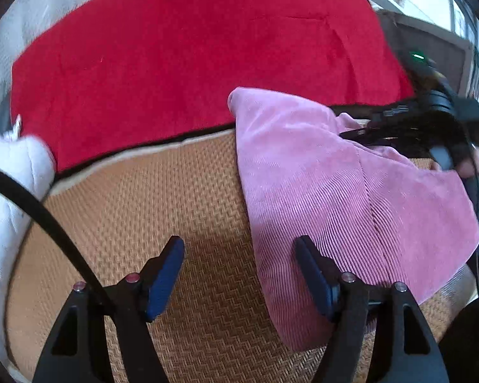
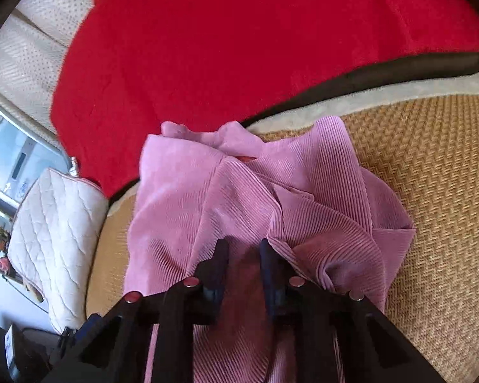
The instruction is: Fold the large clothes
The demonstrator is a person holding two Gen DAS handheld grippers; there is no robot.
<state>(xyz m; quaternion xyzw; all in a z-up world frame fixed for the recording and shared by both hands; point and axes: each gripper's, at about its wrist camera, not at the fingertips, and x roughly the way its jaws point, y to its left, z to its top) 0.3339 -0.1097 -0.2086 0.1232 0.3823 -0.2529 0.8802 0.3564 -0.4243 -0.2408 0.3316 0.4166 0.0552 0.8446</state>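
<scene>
No readable text or labels anywhere.

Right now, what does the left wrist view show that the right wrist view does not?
Only the left wrist view shows the open left tool over the woven mat, and the right tool from outside, with a black cable. Only the right wrist view shows the right tool closed to a narrow gap on the bunched pink garment. Both show the garment, mat, red blanket and white quilted cushion.

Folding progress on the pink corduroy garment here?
Early. The pink corduroy garment lies bunched on the woven mat, no neat fold visible. The right claw pinches a ridge of it; the left claw hangs open beside its edge. Folding remains.
</scene>
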